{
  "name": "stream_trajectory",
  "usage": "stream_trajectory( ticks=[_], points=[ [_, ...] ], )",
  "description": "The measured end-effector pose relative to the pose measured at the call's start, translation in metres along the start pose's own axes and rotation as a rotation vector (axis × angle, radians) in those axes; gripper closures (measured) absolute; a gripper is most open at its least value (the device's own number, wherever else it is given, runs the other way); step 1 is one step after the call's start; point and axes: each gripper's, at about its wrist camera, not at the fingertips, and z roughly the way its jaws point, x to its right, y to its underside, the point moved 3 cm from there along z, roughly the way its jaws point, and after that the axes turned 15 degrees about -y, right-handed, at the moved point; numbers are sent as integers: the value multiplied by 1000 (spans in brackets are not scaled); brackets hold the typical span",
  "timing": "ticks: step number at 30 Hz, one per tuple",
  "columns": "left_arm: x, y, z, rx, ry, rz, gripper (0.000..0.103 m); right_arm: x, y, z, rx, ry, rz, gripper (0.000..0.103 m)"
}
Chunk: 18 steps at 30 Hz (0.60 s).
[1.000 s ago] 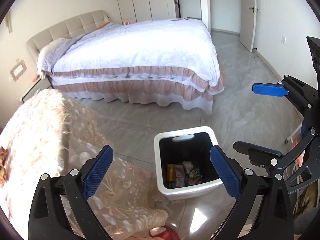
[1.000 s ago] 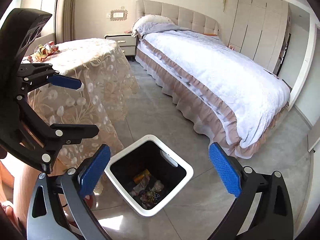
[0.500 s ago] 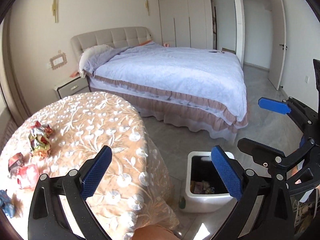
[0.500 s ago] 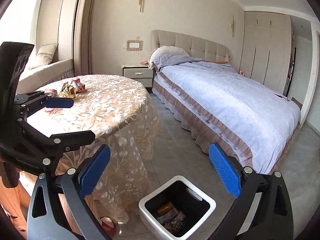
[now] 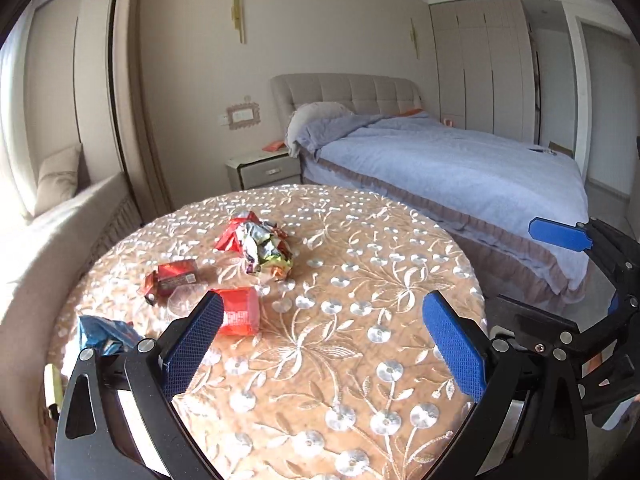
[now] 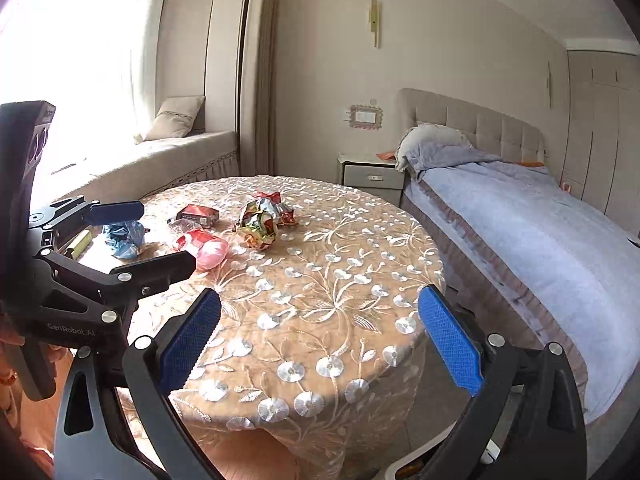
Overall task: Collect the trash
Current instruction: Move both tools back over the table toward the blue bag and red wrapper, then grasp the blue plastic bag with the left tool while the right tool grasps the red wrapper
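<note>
Trash lies on a round table with an embroidered cloth [image 5: 360,340]. A crumpled foil wrapper [image 5: 260,244] sits mid-table, a small red box [image 5: 176,276] to its left, a red packet [image 5: 240,310] nearer me, and a blue wrapper [image 5: 106,332] at the left edge. My left gripper [image 5: 324,344] is open and empty above the table's near side, its left finger just in front of the red packet. My right gripper [image 6: 320,340] is open and empty over the table's near edge. The same trash shows in the right wrist view: foil wrapper [image 6: 258,224], red packet [image 6: 208,248], blue wrapper [image 6: 122,238].
A bed with a blue-grey cover [image 5: 460,164] stands right of the table, a nightstand [image 5: 264,170] at its head. A window seat with a cushion [image 6: 176,148] runs along the left wall. Wardrobes [image 5: 484,68] line the far wall.
Both grippers have swung up and left from the white bin on the floor to the table. The bin has left both views; the trash on the table is now close.
</note>
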Motion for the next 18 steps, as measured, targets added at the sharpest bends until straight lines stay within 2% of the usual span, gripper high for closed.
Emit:
stream_trajectory(
  ticks=[8,15,18],
  points=[
    [-85,17,18,-48,-166,-68,5,-53,-27,69,-33,-165,-55,5],
    [-131,31,37,-81,-260,-81,5,-84,-38,120,-86,-253,-74,5],
    [-148,39,52,-114,-267,-92,5,-82,-38,148,-158,-291,-39,5]
  ],
)
